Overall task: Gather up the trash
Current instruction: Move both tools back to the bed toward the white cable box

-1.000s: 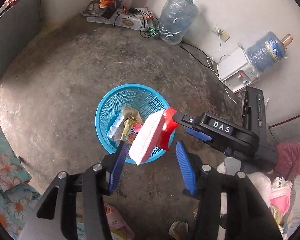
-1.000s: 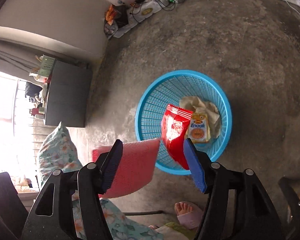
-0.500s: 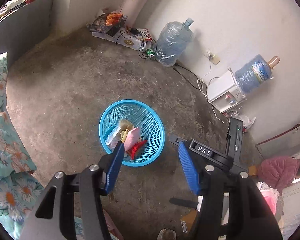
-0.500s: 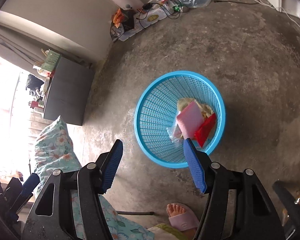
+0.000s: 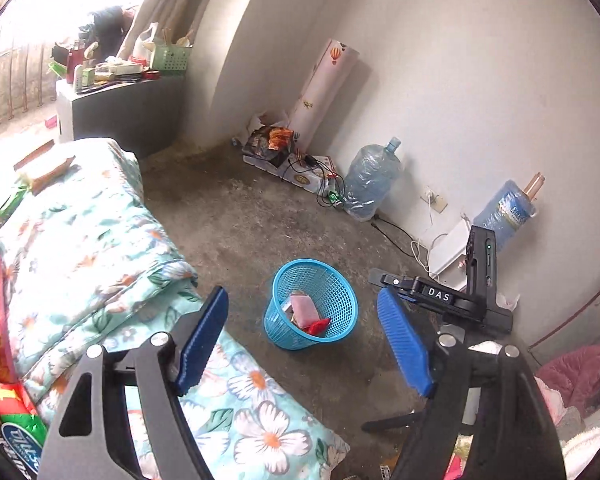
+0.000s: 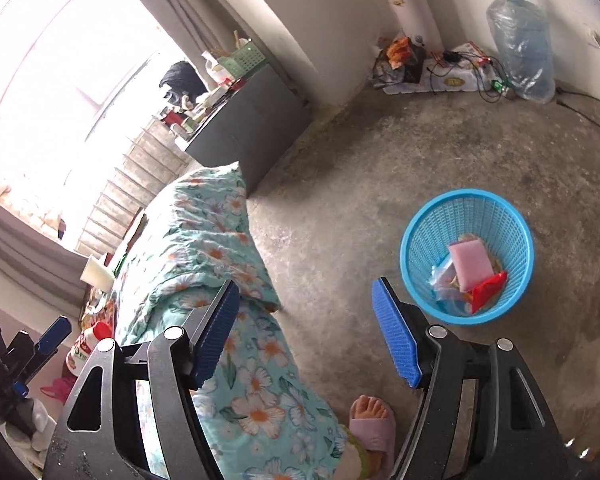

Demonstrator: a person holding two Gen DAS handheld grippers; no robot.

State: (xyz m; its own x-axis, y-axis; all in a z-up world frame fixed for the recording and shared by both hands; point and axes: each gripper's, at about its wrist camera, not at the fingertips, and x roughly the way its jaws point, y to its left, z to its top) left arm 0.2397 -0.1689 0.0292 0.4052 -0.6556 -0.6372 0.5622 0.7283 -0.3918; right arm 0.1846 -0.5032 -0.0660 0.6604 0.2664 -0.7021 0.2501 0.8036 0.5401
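Blue basket (image 5: 311, 305) holds pink and red wrappers; remaining snack packets (image 5: 4, 412) lie at nine o'clock of the empty, widening left tongs (image 5: 304, 348), nearer than the empty, widening right tongs (image 6: 306, 332).

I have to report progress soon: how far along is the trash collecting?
Done: a pink packet and red wrapper lie in the blue basket. In hand: nothing; left gripper and right gripper jaws are opening, empty. Left: snack bags on the bed.
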